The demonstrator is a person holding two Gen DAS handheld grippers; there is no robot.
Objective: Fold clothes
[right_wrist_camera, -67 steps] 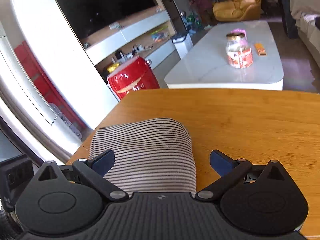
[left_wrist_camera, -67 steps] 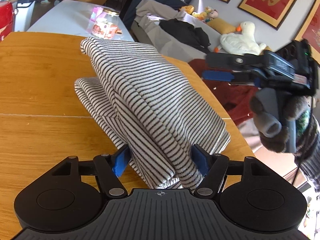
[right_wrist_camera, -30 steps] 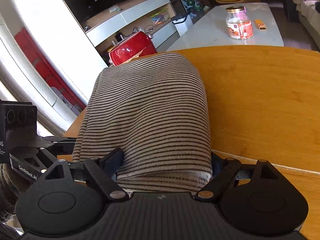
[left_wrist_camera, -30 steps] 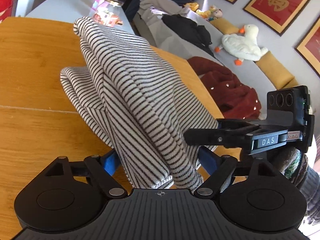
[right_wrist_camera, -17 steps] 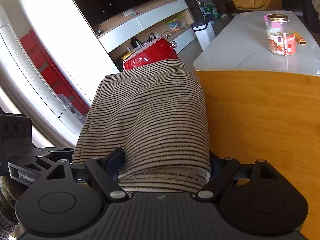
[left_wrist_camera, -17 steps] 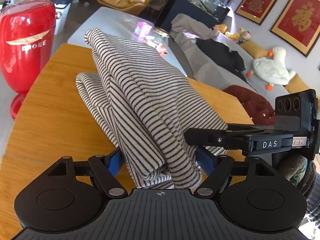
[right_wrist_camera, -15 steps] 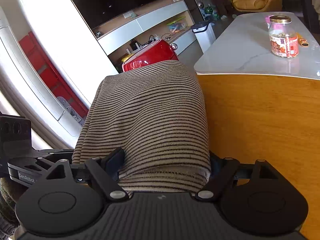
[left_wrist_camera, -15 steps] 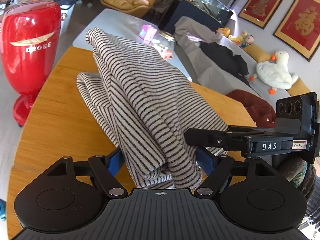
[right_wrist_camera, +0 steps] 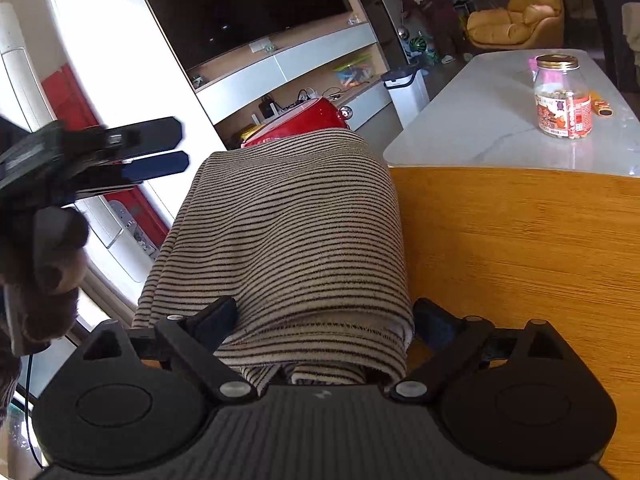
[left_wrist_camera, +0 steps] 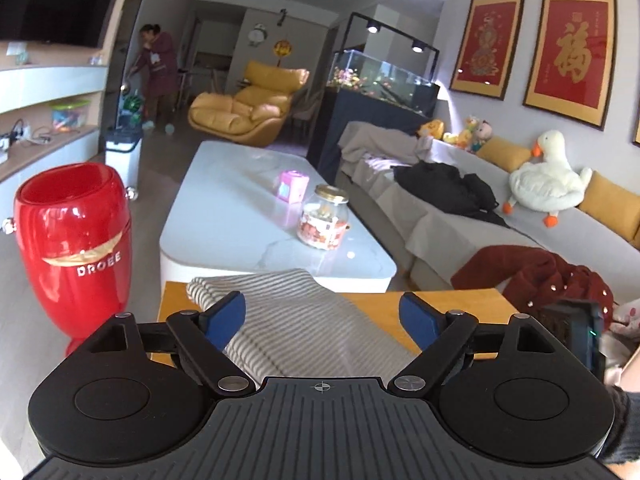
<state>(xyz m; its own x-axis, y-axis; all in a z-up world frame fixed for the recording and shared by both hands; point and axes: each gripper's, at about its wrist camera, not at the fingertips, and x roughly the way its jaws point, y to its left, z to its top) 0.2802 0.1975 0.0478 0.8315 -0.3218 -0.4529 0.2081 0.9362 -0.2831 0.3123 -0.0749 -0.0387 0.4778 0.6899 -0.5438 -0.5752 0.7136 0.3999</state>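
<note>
- the striped garment [right_wrist_camera: 296, 240] lies folded in a thick bundle on the wooden desk [right_wrist_camera: 520, 248], up against the desk's left edge as the right wrist view shows it.
- its near end, a rolled stack of layers, sits right between the fingers of the right tool [right_wrist_camera: 324, 320].
- right tool's jaws are opening now; the cloth fills the gap between them, the left finger [right_wrist_camera: 218, 316] against the fabric's side, the right one just beside the fold.
- from the left wrist view the same garment [left_wrist_camera: 296, 320] lies flat and low under the left tool [left_wrist_camera: 322, 312], running off toward the desk's far edge.
- left tool's jaws are opening too, spread wide; its blue pads [left_wrist_camera: 226, 314] stand above the cloth, nothing pinched between them.
- in the right wrist view the left tool [right_wrist_camera: 160, 148] hangs off to the left of the bundle, clear of it, with a dark-gloved hand [right_wrist_camera: 44, 264] on its handle.
- the desk [left_wrist_camera: 432, 300] shows bare wood on the right of the garment.
- a red vase-like container [left_wrist_camera: 76, 248] stands on the floor by the desk's left corner.
- beyond that, a white coffee table [left_wrist_camera: 240, 216] with a glass jar [left_wrist_camera: 322, 222] and a small pink box [left_wrist_camera: 292, 186].
- a grey sofa [left_wrist_camera: 460, 232] on the right carries a dark red garment [left_wrist_camera: 532, 276], a black one [left_wrist_camera: 448, 188] and a plush goose [left_wrist_camera: 548, 178].
- far back, a person [left_wrist_camera: 156, 68] stands near a yellow armchair [left_wrist_camera: 248, 104].
</note>
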